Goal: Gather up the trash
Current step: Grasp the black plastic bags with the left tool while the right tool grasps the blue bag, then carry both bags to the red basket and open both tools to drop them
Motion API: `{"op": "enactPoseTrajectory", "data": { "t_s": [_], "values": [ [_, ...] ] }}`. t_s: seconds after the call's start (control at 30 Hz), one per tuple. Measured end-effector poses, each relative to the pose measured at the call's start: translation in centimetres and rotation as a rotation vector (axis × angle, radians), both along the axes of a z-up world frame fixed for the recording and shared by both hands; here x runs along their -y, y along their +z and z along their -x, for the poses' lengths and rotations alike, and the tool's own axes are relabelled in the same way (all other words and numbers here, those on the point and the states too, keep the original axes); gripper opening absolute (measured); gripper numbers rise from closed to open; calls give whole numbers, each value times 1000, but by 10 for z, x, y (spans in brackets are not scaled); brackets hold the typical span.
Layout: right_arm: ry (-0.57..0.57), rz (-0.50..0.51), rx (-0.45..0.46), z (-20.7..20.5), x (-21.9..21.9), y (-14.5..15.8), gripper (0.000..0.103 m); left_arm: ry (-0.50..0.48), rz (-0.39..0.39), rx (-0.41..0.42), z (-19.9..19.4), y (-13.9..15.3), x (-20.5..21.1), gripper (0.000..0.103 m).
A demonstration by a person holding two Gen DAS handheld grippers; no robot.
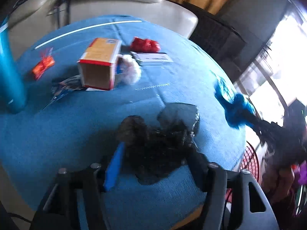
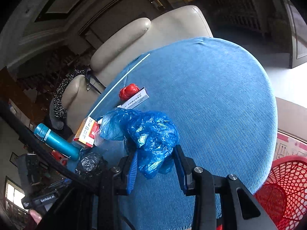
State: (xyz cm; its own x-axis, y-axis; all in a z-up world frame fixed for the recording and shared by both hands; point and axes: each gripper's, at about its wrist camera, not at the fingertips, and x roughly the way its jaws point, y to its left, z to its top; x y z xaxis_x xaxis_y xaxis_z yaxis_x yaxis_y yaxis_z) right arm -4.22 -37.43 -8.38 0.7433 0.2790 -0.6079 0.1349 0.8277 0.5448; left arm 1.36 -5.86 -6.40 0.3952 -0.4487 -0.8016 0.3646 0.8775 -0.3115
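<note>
My left gripper (image 1: 155,149) is shut on a crumpled black plastic bag (image 1: 159,134) just above the blue tablecloth (image 1: 76,130). My right gripper (image 2: 156,153) is shut on a crumpled blue plastic bag (image 2: 149,132), seen from the left wrist (image 1: 234,105) at the table's right edge. On the table lie an open orange carton (image 1: 99,63), a white tissue wad (image 1: 130,69), a red crumpled wrapper (image 1: 144,44), a flat white-and-black box (image 1: 153,57), an orange wrapper (image 1: 43,66) and a dark foil wrapper (image 1: 65,88).
A teal bottle (image 1: 9,71) stands at the table's left edge. A red mesh basket (image 2: 284,187) sits on the floor below the table's right edge. A beige sofa (image 1: 119,2) stands behind the table. A white straw (image 1: 86,28) lies at the far edge.
</note>
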Motion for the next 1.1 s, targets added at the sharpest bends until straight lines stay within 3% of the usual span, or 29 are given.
{"op": "enactPoseTrajectory", "data": {
  "t_s": [0.23,0.33,0.37,0.43,0.67,0.7,1.1],
  "values": [
    [-2,-20,-20,5,0,-13,38,-8,-47,-56,-13,-19,18,67],
    [-5,-19,-21,7,2,-14,38,-17,-46,-36,-14,-23,25,66],
    [-6,-20,-22,8,4,-14,38,-27,-47,-24,-14,-23,28,62],
    [-11,-22,-21,10,5,-14,38,-48,-35,-18,-14,-22,33,38],
    [-47,-18,-9,23,17,-11,38,-125,-38,8,-9,-18,56,20],
    [-54,-14,-6,26,20,-10,38,-140,-36,11,-9,-18,61,8],
    [-206,35,-27,99,75,-8,38,-363,-25,28,13,-5,139,8]
  ]
}}
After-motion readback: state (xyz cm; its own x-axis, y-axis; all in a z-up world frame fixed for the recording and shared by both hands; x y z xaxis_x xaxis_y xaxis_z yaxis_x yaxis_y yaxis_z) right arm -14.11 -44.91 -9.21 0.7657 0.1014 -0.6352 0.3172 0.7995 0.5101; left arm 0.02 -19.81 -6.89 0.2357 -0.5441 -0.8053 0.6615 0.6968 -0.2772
